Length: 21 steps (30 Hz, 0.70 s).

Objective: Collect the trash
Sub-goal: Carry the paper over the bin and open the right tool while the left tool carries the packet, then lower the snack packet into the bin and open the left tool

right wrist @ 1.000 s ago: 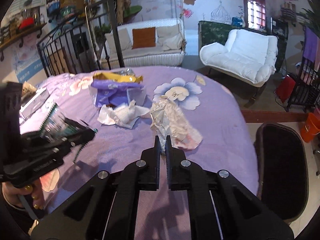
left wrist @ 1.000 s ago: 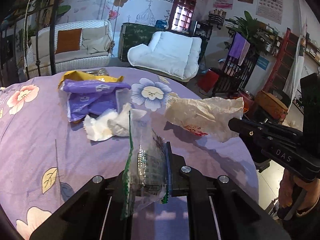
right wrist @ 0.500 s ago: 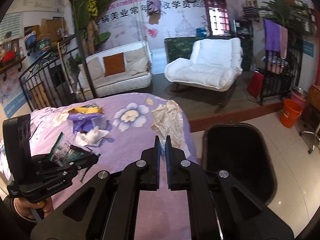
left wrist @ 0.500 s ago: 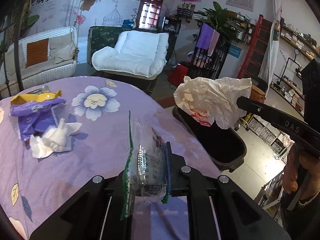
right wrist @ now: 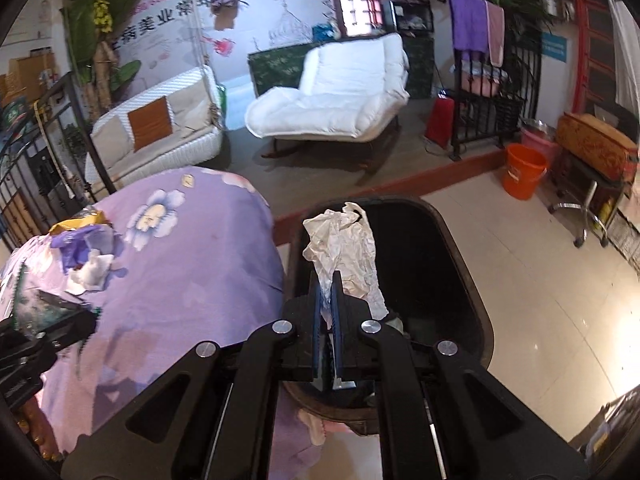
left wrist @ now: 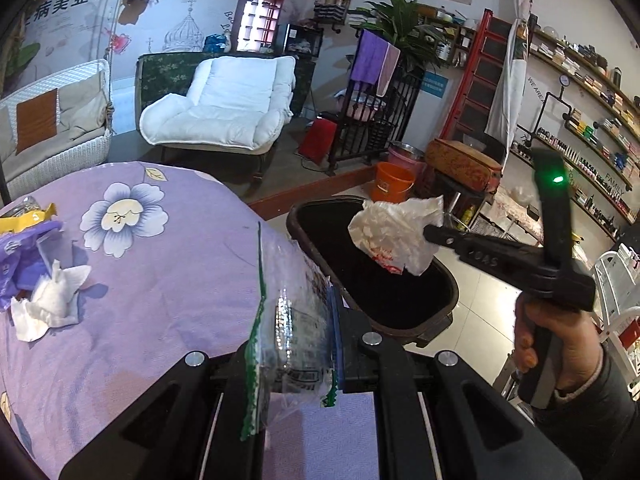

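Observation:
My left gripper [left wrist: 296,312] is shut on a clear plastic wrapper [left wrist: 294,320] with green edges, held over the right edge of the purple flowered table [left wrist: 160,264]. My right gripper [right wrist: 328,280] is shut on a crumpled white plastic bag [right wrist: 346,244], which hangs over the open black bin [right wrist: 424,240]. The left wrist view shows that bag [left wrist: 394,236] above the bin [left wrist: 352,256], pinched by the right gripper [left wrist: 430,234]. More trash lies on the table: a white tissue [left wrist: 48,304], a purple packet [left wrist: 20,252] and a yellow wrapper [left wrist: 28,218].
The black bin stands on the tiled floor just right of the table. Behind it are an orange bucket [right wrist: 524,172], a stool, a black metal rack and a white armchair [left wrist: 224,108]. A hand [left wrist: 560,344] in a dark sleeve holds the right gripper's handle.
Both grippers swung right, away from the trash pile. The white bag went from over the table to above the black bin. The clear wrapper now sits at the table's right edge.

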### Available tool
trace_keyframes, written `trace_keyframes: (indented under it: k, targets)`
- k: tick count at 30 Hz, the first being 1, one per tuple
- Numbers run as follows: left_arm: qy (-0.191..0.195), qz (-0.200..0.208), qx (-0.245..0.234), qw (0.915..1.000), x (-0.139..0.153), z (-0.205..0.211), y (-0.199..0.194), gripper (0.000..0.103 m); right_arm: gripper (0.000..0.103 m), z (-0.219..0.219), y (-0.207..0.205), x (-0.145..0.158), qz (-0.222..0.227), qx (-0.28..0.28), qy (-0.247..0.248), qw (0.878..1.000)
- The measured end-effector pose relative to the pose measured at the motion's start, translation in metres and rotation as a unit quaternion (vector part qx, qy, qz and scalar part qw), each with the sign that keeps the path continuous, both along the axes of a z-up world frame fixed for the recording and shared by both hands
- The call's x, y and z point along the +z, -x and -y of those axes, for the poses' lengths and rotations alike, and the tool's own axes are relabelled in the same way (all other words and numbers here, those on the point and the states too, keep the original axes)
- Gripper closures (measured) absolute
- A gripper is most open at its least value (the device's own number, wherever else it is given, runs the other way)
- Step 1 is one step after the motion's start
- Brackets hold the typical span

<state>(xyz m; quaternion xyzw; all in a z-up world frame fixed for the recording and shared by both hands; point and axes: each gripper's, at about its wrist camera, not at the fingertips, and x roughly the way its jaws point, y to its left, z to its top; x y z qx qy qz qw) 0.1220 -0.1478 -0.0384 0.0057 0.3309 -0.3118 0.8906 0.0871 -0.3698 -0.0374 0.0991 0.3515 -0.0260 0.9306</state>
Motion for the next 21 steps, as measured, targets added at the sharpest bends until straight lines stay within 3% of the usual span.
trace_keyframes:
  k: [10, 14, 16, 18, 21]
  targets:
    - [-0.006, -0.018, -0.017, 0.9997, -0.005, 0.02, -0.003, 0.093, 0.097, 0.033, -0.038, -0.065, -0.08, -0.036, -0.065, 0.994]
    - [-0.009, -0.026, -0.021, 0.9994, -0.008, 0.025, -0.005, 0.093, 0.092, 0.033, -0.044, -0.077, -0.094, -0.044, -0.061, 0.993]
    - [-0.011, -0.028, -0.023, 0.9993, -0.009, 0.028, -0.007, 0.093, 0.076, 0.034, -0.047, -0.083, -0.101, -0.048, -0.067, 0.991]
    - [-0.013, -0.03, -0.025, 0.9992, -0.01, 0.031, -0.007, 0.093, 0.043, 0.036, -0.046, -0.086, -0.097, -0.057, -0.07, 0.991]
    - [-0.014, -0.034, -0.031, 0.9989, -0.012, 0.037, -0.009, 0.093, 0.042, 0.034, -0.042, -0.085, -0.089, -0.061, -0.076, 0.991]
